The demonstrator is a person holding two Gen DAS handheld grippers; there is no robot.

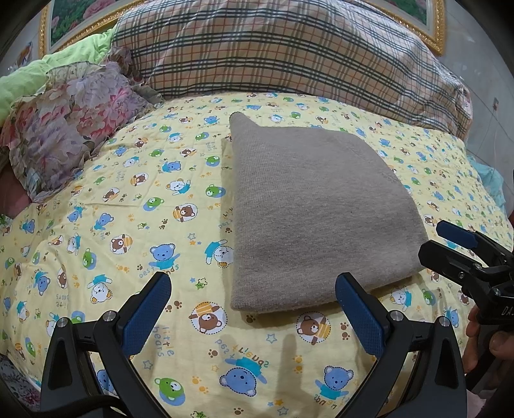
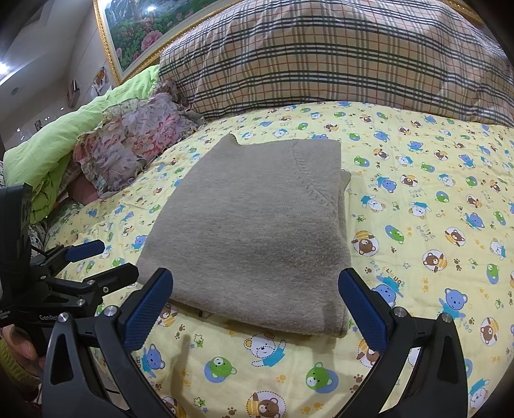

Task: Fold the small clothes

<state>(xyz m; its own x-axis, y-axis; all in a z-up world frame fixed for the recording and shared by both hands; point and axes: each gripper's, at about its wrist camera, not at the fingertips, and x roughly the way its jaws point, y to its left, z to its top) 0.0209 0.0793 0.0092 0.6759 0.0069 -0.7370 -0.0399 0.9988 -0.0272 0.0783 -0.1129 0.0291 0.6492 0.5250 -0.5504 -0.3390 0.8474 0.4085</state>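
A grey-brown knitted garment lies folded into a neat rectangle on the yellow bear-print bed sheet. My left gripper hovers open just short of its near edge, nothing between the blue pads. My right gripper is also open and empty, level with the garment's near edge. Each gripper shows in the other's view: the right gripper at the garment's near right corner, the left gripper off its near left corner, both with fingers apart.
A plaid quilt is piled at the head of the bed behind the garment. A floral ruffled pillow and a green blanket lie at the left. A gold-framed picture hangs on the wall. A hand holds the right gripper.
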